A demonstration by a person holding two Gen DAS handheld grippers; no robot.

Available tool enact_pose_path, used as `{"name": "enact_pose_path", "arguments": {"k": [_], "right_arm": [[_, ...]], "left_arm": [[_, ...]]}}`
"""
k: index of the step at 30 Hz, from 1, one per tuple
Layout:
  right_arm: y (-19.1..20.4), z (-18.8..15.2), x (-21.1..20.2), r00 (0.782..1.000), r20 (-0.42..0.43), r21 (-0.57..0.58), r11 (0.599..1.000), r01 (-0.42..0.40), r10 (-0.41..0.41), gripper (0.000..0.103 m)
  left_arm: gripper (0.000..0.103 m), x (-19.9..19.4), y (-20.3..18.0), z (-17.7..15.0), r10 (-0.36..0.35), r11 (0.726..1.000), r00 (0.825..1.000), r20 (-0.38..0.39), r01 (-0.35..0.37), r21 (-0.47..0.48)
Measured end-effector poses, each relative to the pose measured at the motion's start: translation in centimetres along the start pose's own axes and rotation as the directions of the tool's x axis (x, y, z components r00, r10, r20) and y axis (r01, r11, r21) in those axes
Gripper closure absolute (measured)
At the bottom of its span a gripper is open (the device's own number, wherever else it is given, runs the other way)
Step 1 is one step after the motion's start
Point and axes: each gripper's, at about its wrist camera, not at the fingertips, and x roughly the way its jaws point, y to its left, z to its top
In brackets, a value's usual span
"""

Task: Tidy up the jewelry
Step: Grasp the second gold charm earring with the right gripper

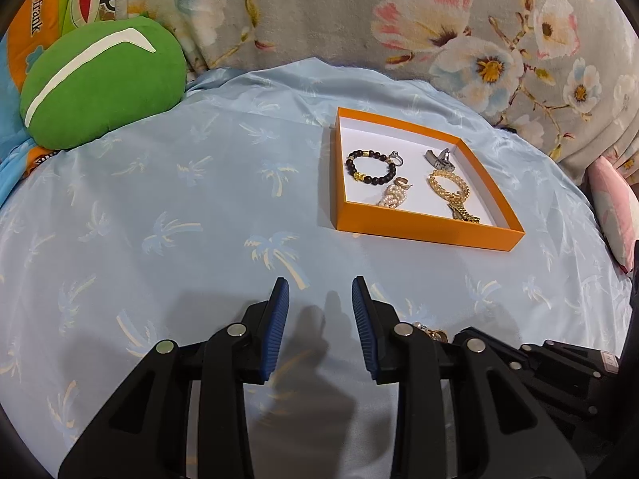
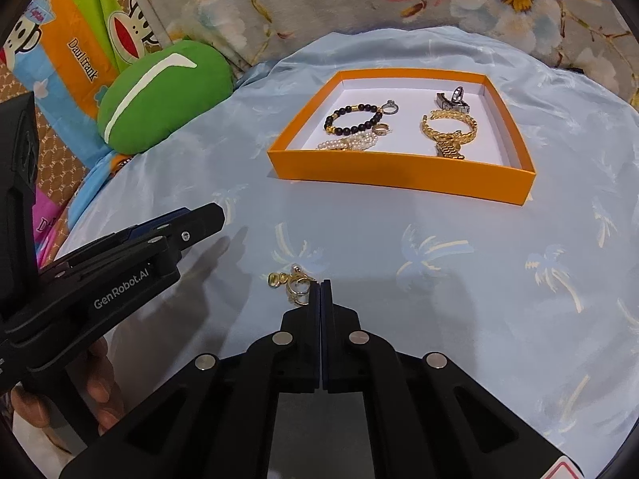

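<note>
Nearest the lens in the right wrist view, the right claw (image 2: 320, 291) has its two fingers pressed together with nothing visible between them; its tips rest just beside a small gold earring cluster (image 2: 294, 284) lying loose on the bed. A pale blue sheet (image 2: 399, 239) printed with palm trees covers the bed, and a floral blanket (image 1: 439, 20) runs along the far edge. A green cushion (image 1: 100, 84) sits at the far left corner, against a cartoon-print pillow (image 2: 80, 52). An orange box (image 2: 399, 171), shallow and white inside, lies toward the far right of the bed, well apart from both claws. It holds a black bead bracelet (image 2: 351, 119), a gold chain bracelet (image 2: 449, 125), a pearl piece (image 2: 347, 143), a gold watch-band piece (image 2: 449, 151), a silver clip (image 2: 451, 101), a silver ring (image 2: 390, 107) and a small gold ring (image 2: 380, 129). The left claw (image 1: 319, 291) hovers over bare sheet near the near edge, its blue pads (image 1: 275, 335) spread apart and empty; a hand (image 2: 96, 391) grips its handle.
</note>
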Motion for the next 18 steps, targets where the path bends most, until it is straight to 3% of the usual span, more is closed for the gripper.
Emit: {"name": "enact_pose_path", "arguments": {"k": [6,9,18], "right_arm": [[-0.5,-0.1,-0.8,1.0,0.006,0.012,1.0,-0.012,0.012,0.103],[0.0,0.1,-0.3,1.0,-0.013,0.005,1.0,-0.023,0.023,0.097],[1.6,0.7,1.7,0.998,-0.054,-0.055,0.998,0.013,-0.016,0.096]], "left_arm": [[0.071,-0.2,-0.7,-0.6,-0.019,1.0,1.0,-0.015,0.019,0.014],[0.07,-0.5,-0.5,-1.0,-0.017,1.0,1.0,-0.017,0.017,-0.001],[0.07,-0.9,-0.2,-1.3,-0.015,1.0,1.0,-0.018,0.014,-0.017]]}}
